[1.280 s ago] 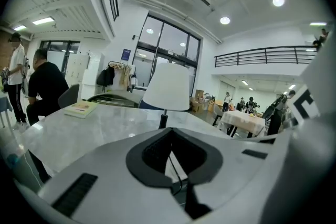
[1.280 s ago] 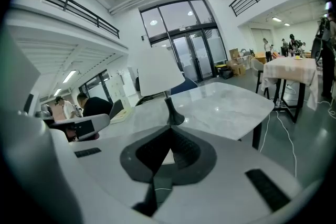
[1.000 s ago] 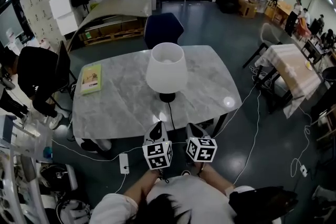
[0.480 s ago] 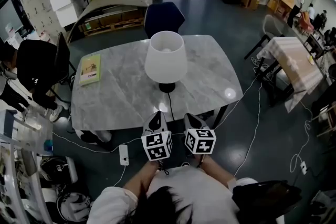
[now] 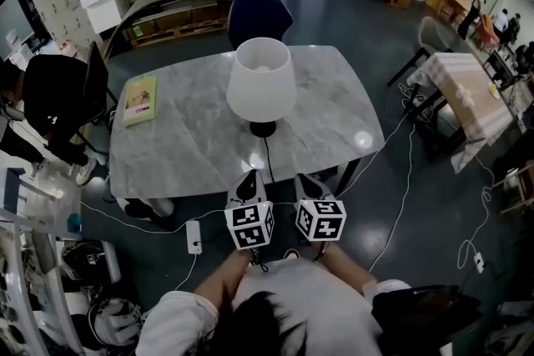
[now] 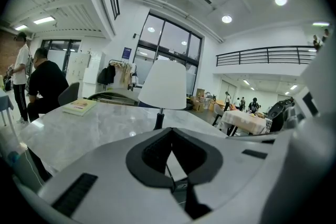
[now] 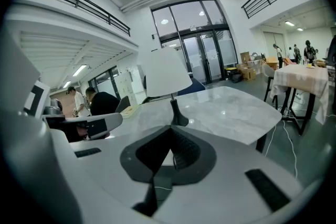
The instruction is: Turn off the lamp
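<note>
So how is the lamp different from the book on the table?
The lamp stands upright near the middle of the table; the book lies flat by its left edge. The lamp is white with a dark base; the book is yellowish green. The lamp trails a dark cord over the near edge; the book has none. Both sit on the grey table.
</note>
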Motion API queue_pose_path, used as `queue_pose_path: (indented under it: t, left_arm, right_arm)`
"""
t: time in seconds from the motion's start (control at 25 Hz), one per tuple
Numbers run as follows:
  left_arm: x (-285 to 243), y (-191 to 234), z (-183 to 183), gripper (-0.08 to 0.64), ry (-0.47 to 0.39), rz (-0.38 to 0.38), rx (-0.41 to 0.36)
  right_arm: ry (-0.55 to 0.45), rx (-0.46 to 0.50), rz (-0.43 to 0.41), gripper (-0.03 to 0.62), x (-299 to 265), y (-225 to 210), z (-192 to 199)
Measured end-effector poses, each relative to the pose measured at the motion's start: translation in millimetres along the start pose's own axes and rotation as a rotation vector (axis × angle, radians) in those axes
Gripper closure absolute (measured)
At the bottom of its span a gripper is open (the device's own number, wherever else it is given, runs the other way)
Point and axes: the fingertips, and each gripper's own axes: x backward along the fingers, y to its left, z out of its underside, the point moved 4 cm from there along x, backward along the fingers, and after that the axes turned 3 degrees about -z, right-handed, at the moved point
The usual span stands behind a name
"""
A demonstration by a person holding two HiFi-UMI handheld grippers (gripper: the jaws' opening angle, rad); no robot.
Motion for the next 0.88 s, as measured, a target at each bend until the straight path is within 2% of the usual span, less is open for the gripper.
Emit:
queue_pose_path:
  t: [0.4,0.88]
  left_arm:
    - [2.5,-9.5,4.3,0.552,0.015,0.021,-0.005]
    - [6.2,-10.3,10.9,0.552,0.022,0.018,-0.009]
  right_arm:
    - [-0.012,-0.045,0.002,0.594,12.3,-1.4,2.9]
    - [-0.017,-0.052,0.009,0.594,19.1,-3.0,4.8]
